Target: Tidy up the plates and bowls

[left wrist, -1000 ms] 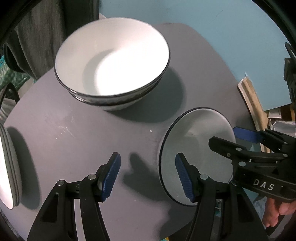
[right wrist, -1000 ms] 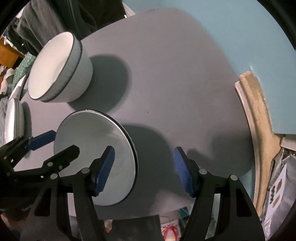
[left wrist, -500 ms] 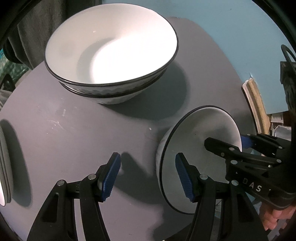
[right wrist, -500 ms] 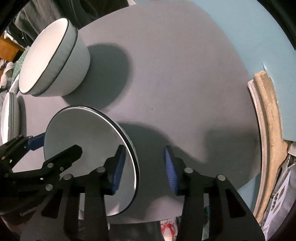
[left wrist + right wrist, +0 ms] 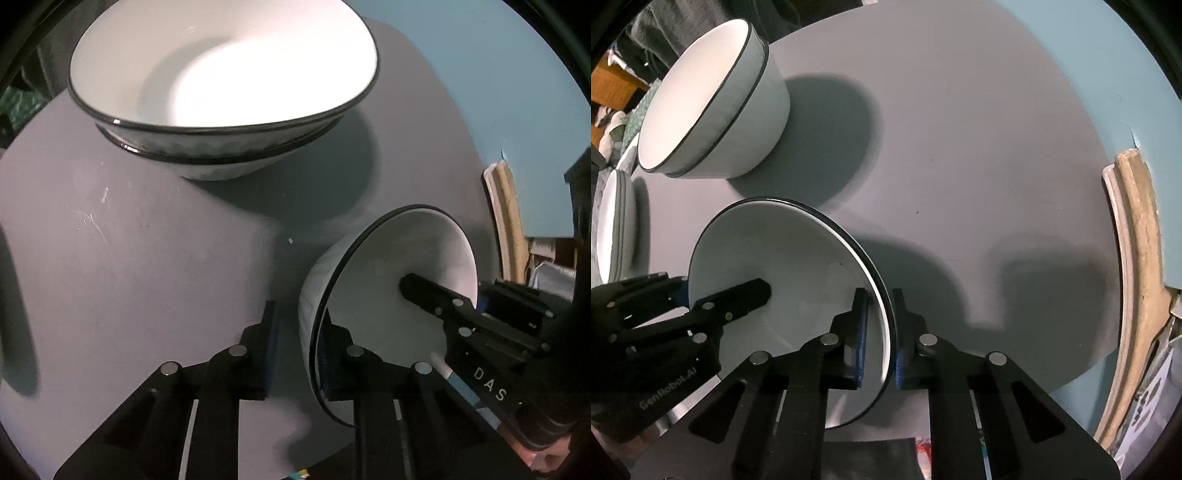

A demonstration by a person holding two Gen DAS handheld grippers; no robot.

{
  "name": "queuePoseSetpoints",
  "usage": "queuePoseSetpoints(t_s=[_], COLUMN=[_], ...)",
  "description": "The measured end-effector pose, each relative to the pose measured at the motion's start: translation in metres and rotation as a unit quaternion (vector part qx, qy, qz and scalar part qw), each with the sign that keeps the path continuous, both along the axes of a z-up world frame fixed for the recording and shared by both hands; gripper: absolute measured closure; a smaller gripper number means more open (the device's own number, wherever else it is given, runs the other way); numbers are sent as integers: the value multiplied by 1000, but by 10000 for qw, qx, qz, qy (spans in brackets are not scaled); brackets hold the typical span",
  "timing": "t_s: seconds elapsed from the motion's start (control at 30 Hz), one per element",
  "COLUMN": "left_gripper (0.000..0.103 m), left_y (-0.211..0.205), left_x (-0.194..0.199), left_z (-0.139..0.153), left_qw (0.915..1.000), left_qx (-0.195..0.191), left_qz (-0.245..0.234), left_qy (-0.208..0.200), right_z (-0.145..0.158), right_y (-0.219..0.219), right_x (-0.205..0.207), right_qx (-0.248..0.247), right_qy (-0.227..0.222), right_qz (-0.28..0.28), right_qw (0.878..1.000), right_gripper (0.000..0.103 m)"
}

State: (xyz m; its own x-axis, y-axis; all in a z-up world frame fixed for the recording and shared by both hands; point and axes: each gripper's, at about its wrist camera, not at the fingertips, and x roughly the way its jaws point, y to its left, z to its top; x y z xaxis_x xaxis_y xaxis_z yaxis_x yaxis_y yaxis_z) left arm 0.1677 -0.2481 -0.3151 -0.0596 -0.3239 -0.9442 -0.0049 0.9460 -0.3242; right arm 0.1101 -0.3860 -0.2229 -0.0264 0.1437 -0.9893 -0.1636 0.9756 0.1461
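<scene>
Left gripper [image 5: 295,354], seen from its own wrist camera, is closing its jaws on the near rim of a small white bowl [image 5: 391,295] on the grey round table [image 5: 147,258]; one pad sits outside the wall, the other inside. Beyond that bowl stand two larger stacked bowls [image 5: 221,92]. The right gripper [image 5: 443,299] reaches into the small bowl from the far side.

From the right wrist camera, the right gripper [image 5: 881,343] pinches the small bowl's [image 5: 783,258] dark rim tight between its blue pads. The stacked bowls [image 5: 713,107] stand behind it, with plates [image 5: 617,229] at its left.
</scene>
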Motion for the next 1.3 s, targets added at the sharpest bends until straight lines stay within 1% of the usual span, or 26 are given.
queuePoseSetpoints(t_s=[0.07,0.1,0.17,0.2,0.37,0.4,0.47,0.5,0.53,0.63,0.7,0.8,1.1,1.3], left_gripper=[93,94,94,94,96,96,96,96,96,96,96,96,97,96], left_y=[-1,-4,-9,-7,0,3,6,4,4,4,-2,-11,8,16], left_x=[0,-1,2,-5,-6,-6,-5,-6,-6,-7,-13,-15,-14,-14], left_z=[0,1,5,4,7,8,10,13,14,16,27,30,52,73], left_qw=[10000,10000,9995,9994,9993,9993,9993,9992,9992,9992,9991,9988,9986,9979], left_qx=[-24,21,187,209,191,190,187,202,209,208,205,213,102,71], left_qz=[-34,-94,-217,-239,-205,-194,-179,-177,-170,-152,-161,-155,109,222], left_qy=[5,-18,-116,-147,-238,-251,-265,-280,-294,-319,-348,-419,-512,-600], right_z=[1,2,6,8,14,19,19,17,18,21,23,29,39,57], right_y=[-1,-2,-7,-7,-3,6,7,19,20,28,27,26,11,14], right_x=[-1,-2,4,10,14,18,18,16,17,26,32,35,40,41], right_qx=[38,62,116,118,100,81,30,29,43,44,37,66,226,250], right_qy=[8,9,-24,-36,-27,-27,-19,-11,-2,-4,-20,-11,-18,-97], right_qz=[-59,-86,-140,-136,-72,-50,-19,-13,-10,-6,-10,-46,-149,-53], right_qw=[10000,9999,9998,9998,9999,10000,10000,10000,10000,10000,10000,10000,9996,9996], right_gripper=[93,94,95,95,96,96,96,97,97,97,97,97,97,97])
